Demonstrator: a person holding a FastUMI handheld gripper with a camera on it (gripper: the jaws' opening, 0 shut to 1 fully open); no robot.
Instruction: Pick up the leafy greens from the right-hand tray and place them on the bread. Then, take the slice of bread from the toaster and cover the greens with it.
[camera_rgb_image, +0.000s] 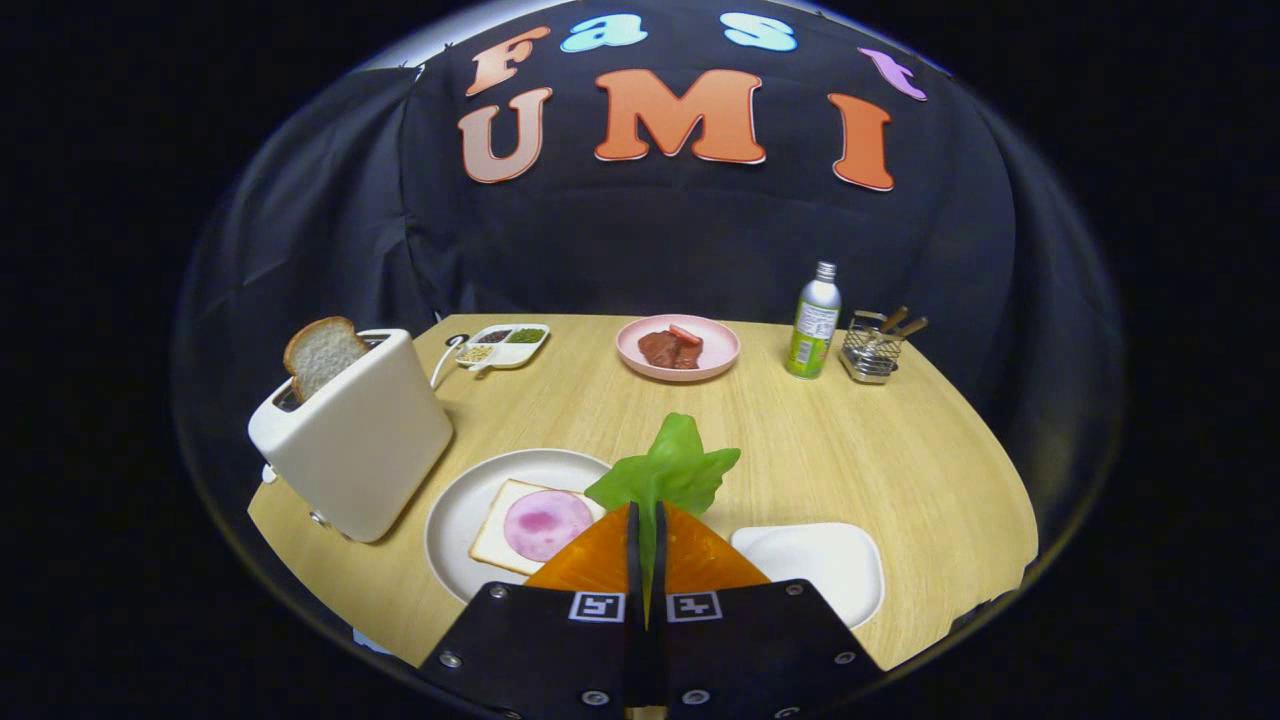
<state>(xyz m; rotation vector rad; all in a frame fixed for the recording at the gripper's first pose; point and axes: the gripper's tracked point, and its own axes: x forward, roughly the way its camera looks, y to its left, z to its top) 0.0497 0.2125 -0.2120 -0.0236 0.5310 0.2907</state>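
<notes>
black gripper (645, 520) housing, silver screws, two square black-and-white markers beside wedge-shaped fingers (600, 560)

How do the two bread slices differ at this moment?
The toaster slice stands on edge in the toaster; the plate slice lies flat on the plate. The toaster slice is bare; the plate slice carries pink ham. Both are pale with a browner crust. The gripper is shut on the greens.
</notes>
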